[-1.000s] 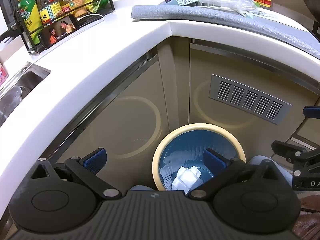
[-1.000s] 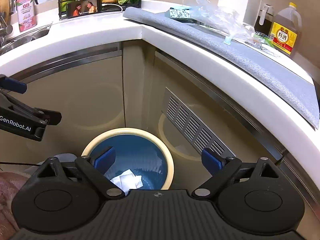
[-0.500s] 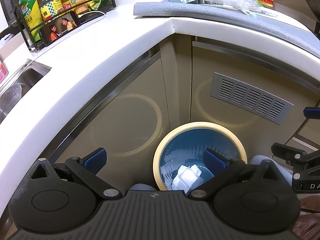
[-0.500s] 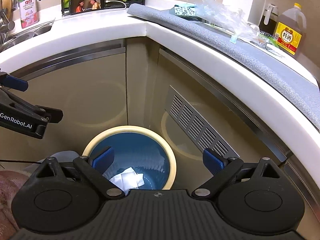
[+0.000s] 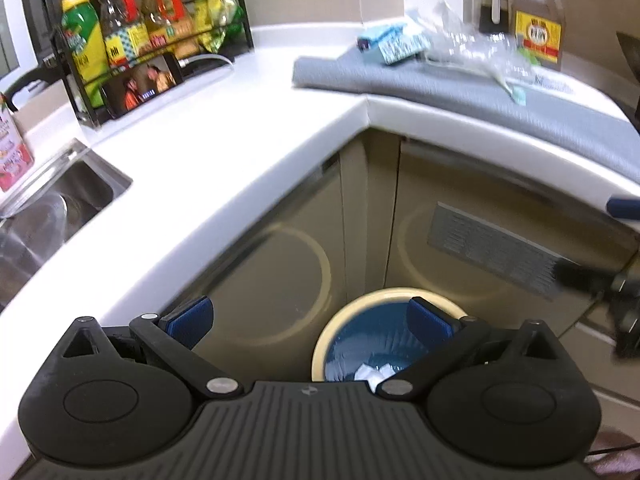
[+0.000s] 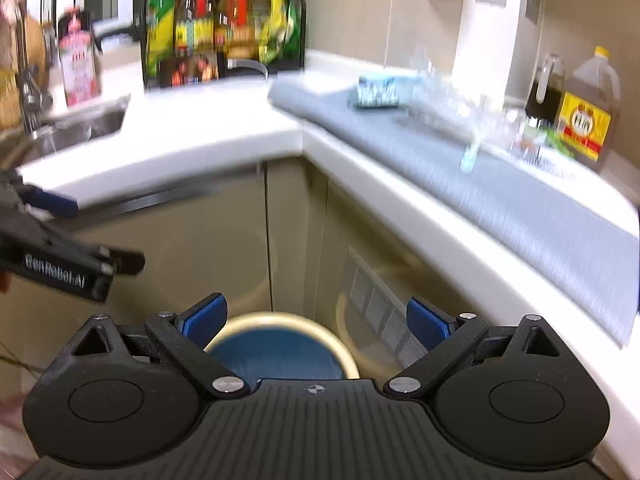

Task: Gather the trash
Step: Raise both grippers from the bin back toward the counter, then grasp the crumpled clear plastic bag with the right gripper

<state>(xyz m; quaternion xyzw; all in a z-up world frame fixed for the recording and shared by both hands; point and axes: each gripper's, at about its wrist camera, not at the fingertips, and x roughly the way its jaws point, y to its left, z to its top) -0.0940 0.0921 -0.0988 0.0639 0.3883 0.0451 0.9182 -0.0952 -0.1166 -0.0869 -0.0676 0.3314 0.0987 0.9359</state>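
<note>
A round bin with a cream rim and blue liner stands on the floor in the cabinet corner; crumpled white paper lies inside. My left gripper is open and empty above it. My right gripper is open too, with the bin just below its fingers. On the grey mat lie a small blue packet, clear crumpled plastic and a thin stick with a pale tip. In the right wrist view the same packet and plastic are blurred.
White L-shaped countertop wraps the corner, with a steel sink on the left. A black rack of bottles and a phone stand at the back. Two sauce bottles sit behind the mat. A vent grille is on the cabinet door.
Both grippers have lifted and tilted up from the bin, so the countertop, mat and back wall now fill more of each view. Both stay open and empty.
</note>
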